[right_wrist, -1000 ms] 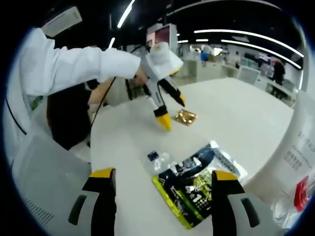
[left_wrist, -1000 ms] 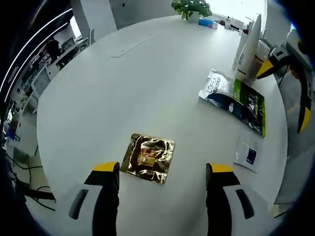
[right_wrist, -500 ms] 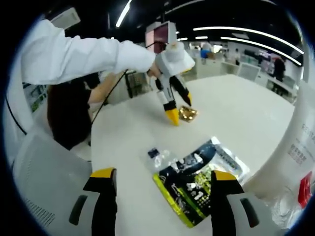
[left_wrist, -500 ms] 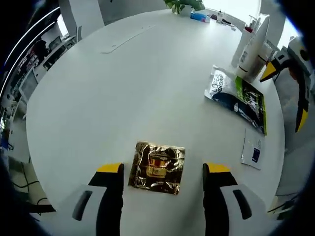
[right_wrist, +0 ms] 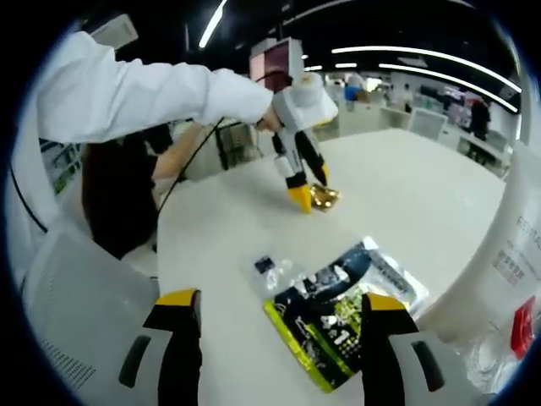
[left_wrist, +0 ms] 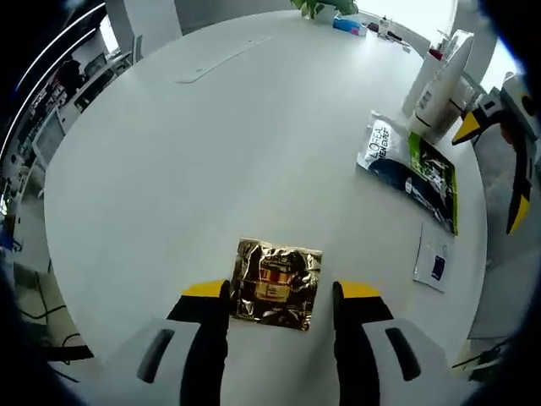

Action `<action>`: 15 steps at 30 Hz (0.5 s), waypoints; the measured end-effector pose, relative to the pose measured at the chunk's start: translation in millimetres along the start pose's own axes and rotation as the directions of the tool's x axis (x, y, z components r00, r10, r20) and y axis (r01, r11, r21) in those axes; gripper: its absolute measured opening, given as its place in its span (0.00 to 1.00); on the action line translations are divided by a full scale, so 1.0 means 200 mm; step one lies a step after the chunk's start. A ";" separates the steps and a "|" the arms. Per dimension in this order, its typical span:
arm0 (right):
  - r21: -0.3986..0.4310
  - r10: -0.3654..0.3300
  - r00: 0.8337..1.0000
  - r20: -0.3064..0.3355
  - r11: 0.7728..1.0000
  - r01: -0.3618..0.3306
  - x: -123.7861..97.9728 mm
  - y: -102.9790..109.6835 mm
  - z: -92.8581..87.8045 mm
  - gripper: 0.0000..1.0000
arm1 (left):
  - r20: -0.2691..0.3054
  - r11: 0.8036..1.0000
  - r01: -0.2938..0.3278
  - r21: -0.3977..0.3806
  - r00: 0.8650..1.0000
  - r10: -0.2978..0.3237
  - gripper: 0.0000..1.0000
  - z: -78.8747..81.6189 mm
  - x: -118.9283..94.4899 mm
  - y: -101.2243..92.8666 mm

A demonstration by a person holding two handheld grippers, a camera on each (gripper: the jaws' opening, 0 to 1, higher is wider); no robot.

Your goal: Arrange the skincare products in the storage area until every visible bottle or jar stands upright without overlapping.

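A crinkled gold foil sachet (left_wrist: 277, 282) lies flat on the white round table (left_wrist: 211, 152). My left gripper (left_wrist: 279, 293) is open, with one yellow-tipped jaw close on each side of the sachet. In the right gripper view the same gripper (right_wrist: 311, 190) points down at the gold sachet (right_wrist: 323, 197). A black and green sachet (left_wrist: 410, 165) lies flat near two upright white tubes (left_wrist: 439, 80). My right gripper (right_wrist: 281, 303) is open above the black and green sachet (right_wrist: 338, 317), holding nothing.
A small clear sachet with a blue label (left_wrist: 433, 262) lies near the table edge, also the small sachet (right_wrist: 269, 269) beside the black one. A tall white tube (right_wrist: 507, 254) stands at the right. A person's white sleeve (right_wrist: 127, 93) reaches over. A plant (left_wrist: 325, 7) stands far off.
My left gripper has come down and forward onto the gold sachet, and its jaws have narrowed around it. The right gripper has barely moved.
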State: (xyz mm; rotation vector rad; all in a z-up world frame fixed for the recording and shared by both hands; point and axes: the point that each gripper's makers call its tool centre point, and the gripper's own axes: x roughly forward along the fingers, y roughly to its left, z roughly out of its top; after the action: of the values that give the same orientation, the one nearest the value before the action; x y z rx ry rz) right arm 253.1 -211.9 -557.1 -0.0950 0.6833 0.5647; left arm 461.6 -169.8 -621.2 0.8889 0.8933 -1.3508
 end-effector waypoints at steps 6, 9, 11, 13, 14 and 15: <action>-0.004 -0.008 1.000 0.005 1.000 0.008 0.00 -0.01 0.01 0.72 | -0.017 1.000 -0.012 -0.029 1.000 0.012 0.42 -0.02 -0.01 -0.03; -0.004 -0.010 1.000 0.005 1.000 0.010 -0.01 -0.01 0.01 0.72 | -0.024 0.999 -0.022 -0.048 0.999 0.021 0.41 -0.02 -0.01 -0.02; -0.007 -0.011 1.000 0.007 1.000 0.011 -0.01 -0.01 0.01 0.72 | -0.032 0.997 -0.032 -0.075 0.999 0.030 0.41 -0.03 -0.02 -0.05; -0.009 -0.009 1.000 0.008 1.000 0.010 -0.01 -0.01 0.02 0.72 | -0.038 0.996 -0.037 -0.084 0.999 0.034 0.41 -0.04 -0.03 -0.06; -0.011 -0.010 1.000 0.007 1.000 0.010 -0.01 -0.01 0.02 0.72 | -0.045 0.994 -0.044 -0.103 0.998 0.040 0.41 -0.04 -0.04 -0.07; -0.013 -0.011 1.000 0.007 1.000 0.011 -0.01 -0.01 0.02 0.72 | -0.047 0.993 -0.048 -0.107 0.998 0.043 0.41 -0.04 -0.04 -0.07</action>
State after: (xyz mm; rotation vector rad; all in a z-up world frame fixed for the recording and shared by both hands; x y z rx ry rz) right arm 255.0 -212.7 -553.4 -0.1088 0.6720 0.5589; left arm 446.9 -159.0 -617.9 0.8534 0.9657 -1.2362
